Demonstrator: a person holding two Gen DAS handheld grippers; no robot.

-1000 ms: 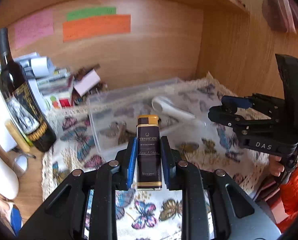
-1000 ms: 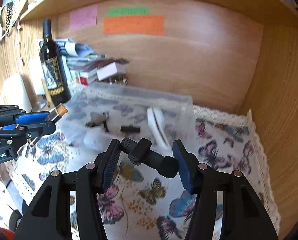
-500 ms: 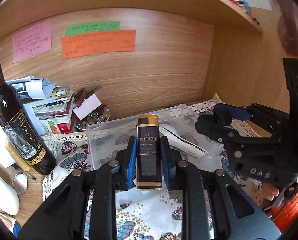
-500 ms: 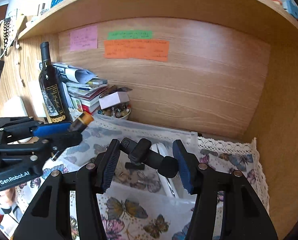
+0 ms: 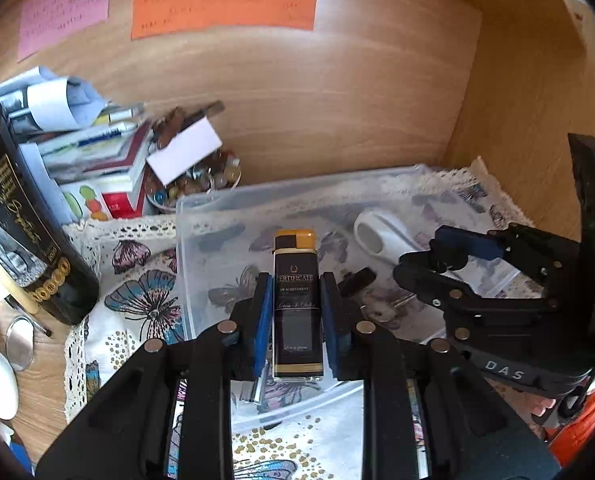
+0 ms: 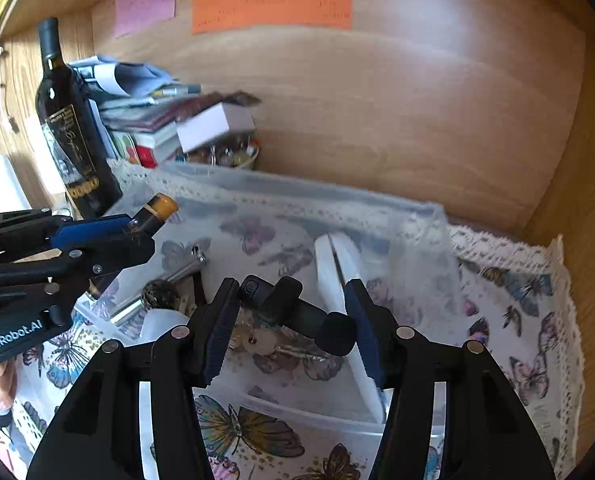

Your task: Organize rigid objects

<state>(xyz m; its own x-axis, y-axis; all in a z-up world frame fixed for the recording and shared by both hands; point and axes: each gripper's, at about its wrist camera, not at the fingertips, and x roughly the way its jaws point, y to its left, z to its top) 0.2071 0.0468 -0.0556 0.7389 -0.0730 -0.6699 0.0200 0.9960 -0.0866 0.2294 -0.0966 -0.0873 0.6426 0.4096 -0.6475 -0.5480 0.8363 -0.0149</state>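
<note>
My left gripper [image 5: 295, 312] is shut on a black lighter [image 5: 296, 304] with a gold cap and holds it over the clear plastic bin [image 5: 201, 208]. It also shows in the right wrist view [image 6: 137, 236], with the lighter [image 6: 155, 210] above the bin's left side. My right gripper [image 6: 293, 316] is shut on a black clip-like handle [image 6: 297, 312], held slantwise over the bin [image 6: 377, 200]. It appears at the right of the left wrist view [image 5: 445, 256]. Inside the bin lie a white flat device [image 6: 337, 280], a metal tube [image 6: 177, 272] and keys [image 6: 257, 340].
A dark wine bottle [image 5: 21, 240] stands left of the bin on the butterfly cloth [image 5: 137, 292]. A pile of books and papers [image 5: 89, 160] and a bowl of beads [image 5: 197, 184] sit against the wooden back wall. A wooden side wall [image 6: 577, 160] closes the right.
Both grippers moved forward and down, so they now hang over the bin's inside. The lighter and the black handle stay held.
</note>
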